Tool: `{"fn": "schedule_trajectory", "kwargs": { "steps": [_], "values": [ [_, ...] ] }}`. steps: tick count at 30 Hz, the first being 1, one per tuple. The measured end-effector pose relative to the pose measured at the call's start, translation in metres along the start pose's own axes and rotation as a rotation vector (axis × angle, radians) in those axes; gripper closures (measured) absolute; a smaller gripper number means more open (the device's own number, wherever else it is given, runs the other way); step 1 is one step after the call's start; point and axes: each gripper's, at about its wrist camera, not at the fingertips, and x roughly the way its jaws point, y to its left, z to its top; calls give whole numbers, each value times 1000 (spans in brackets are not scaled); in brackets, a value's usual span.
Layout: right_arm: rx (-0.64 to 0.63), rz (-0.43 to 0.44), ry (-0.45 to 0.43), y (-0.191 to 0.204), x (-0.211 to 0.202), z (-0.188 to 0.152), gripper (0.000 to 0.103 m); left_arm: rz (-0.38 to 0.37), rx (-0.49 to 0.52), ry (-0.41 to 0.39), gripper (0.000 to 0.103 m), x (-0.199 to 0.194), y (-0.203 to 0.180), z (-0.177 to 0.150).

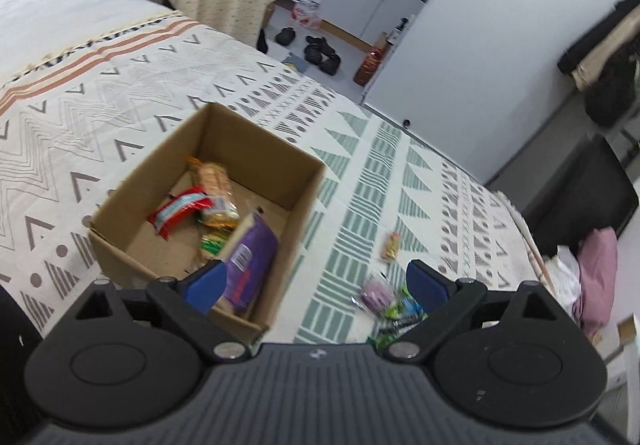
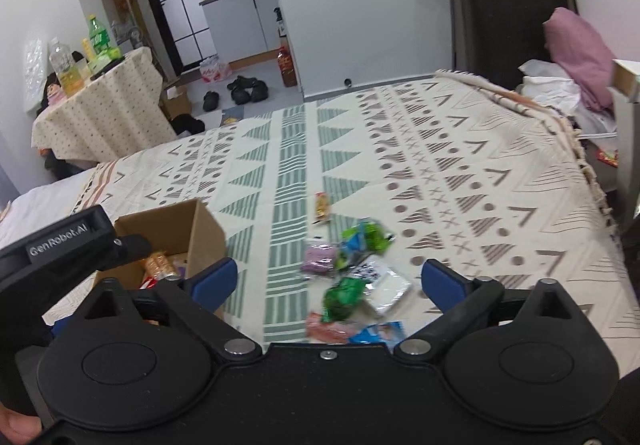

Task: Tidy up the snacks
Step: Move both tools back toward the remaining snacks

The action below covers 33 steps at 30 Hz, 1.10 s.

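Observation:
An open cardboard box (image 1: 280, 169) stands on the patterned bed cover. It holds a purple packet (image 1: 250, 261), a red wrapper (image 1: 180, 211) and a biscuit pack (image 1: 214, 181). My left gripper (image 1: 316, 285) is open and empty, just above the box's near right corner. A pile of loose snacks (image 2: 352, 277) lies to the right of the box (image 2: 204, 233): green, pink, white and blue packets. A small orange snack (image 2: 322, 207) lies beyond them. My right gripper (image 2: 328, 281) is open and empty above the pile. The left gripper body (image 2: 60, 241) shows at the left.
The bed cover (image 2: 440, 173) stretches far and right. Beyond it stand a cloth-covered side table with bottles (image 2: 100, 101), shoes on the floor (image 2: 244, 89), an oil bottle (image 2: 287, 67) and a black chair with pink cloth (image 2: 576, 49).

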Motion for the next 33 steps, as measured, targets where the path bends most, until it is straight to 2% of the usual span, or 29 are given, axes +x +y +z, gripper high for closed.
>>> {"fn": "schedule_trajectory", "kwargs": {
  "steps": [15,19,22,27,33],
  "values": [
    [124,-32,-11,-79,-16,-7,0,-32,14,145,7,22,-27,-31],
    [182,0,38,-92,-7,-10,0,-28,-18,200,7,34,-25,-36],
    [217,16,74,-97,4,-15,1,-18,-13,212,7,41,-28,-37],
    [254,30,129,-104,26,-25,12,-34,33,198,9,52,-36,-40],
    [332,101,215,-110,56,-39,30,-51,72,243,11,77,-44,-47]
  ]
}}
